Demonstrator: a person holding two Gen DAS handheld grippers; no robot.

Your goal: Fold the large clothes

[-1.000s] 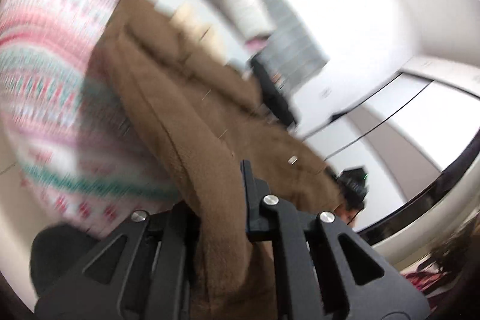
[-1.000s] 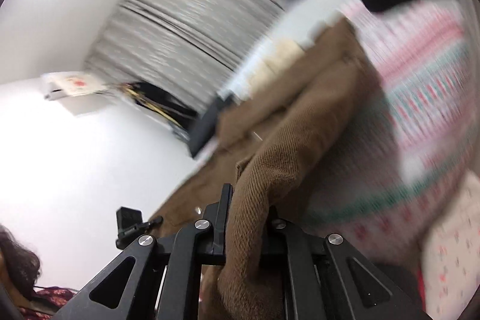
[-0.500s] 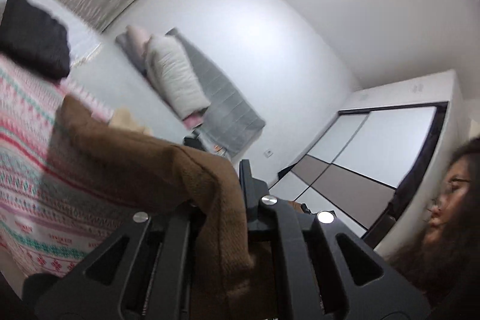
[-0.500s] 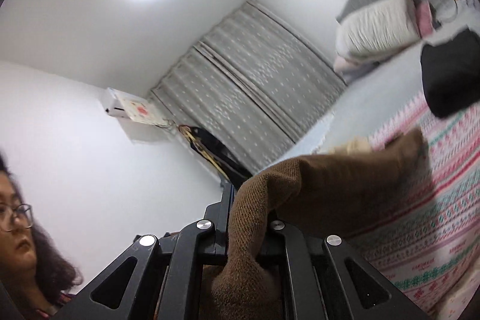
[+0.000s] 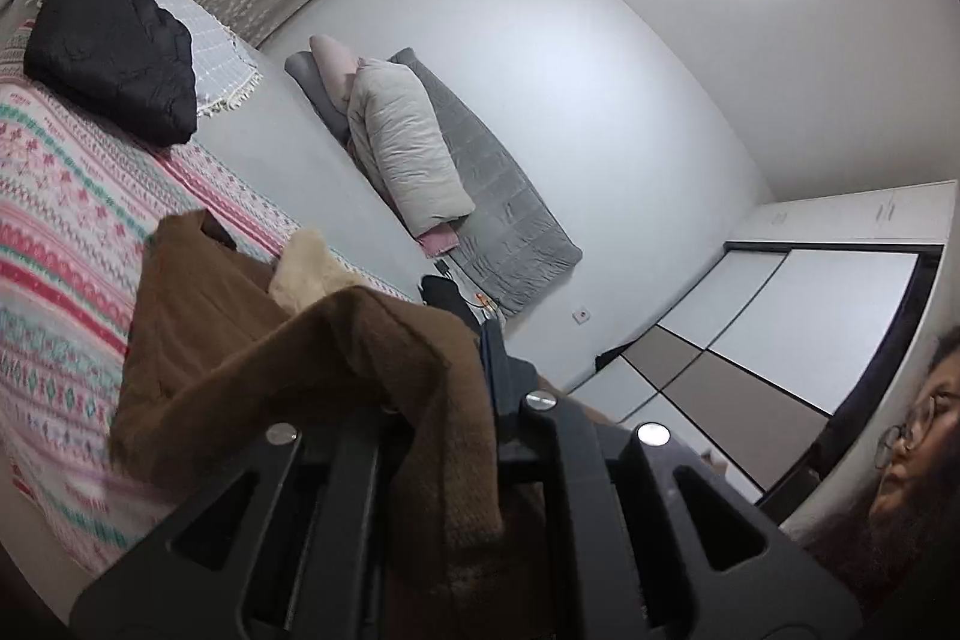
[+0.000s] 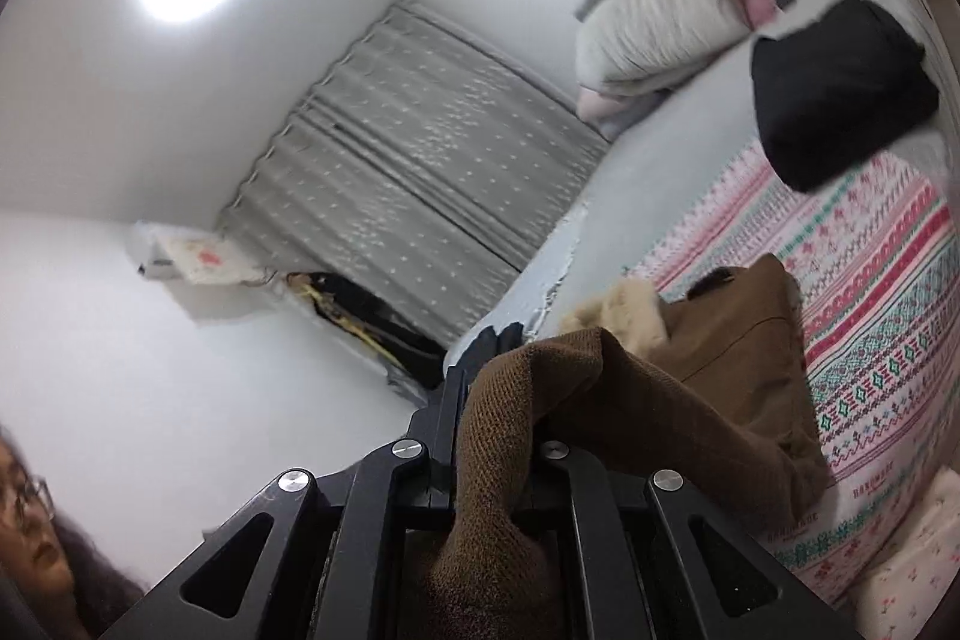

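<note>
A large brown knitted garment (image 5: pixel 252 340) with a cream fleece lining (image 5: pixel 306 268) is lifted above the patterned bedspread (image 5: pixel 54 232). My left gripper (image 5: pixel 447 400) is shut on one edge of it, and the cloth drapes over the fingers. In the right wrist view the same brown garment (image 6: pixel 720 358) hangs from my right gripper (image 6: pixel 495 388), which is shut on another edge. The garment's far end rests on the bedspread (image 6: pixel 888 280). Both grippers point roughly level.
A folded black garment (image 5: pixel 114 46) lies on the bed, seen also as a black garment (image 6: pixel 840 88) in the right view. Rolled quilts (image 5: pixel 402 148) lean on the far wall. Grey curtains (image 6: pixel 414 172), a sliding wardrobe (image 5: pixel 780 316) and a person's head (image 5: pixel 906 466) border the scene.
Both grippers have risen and tilted up from the bed toward level, lifting the brown garment's edges. The room's walls and ceiling light have come into view.
</note>
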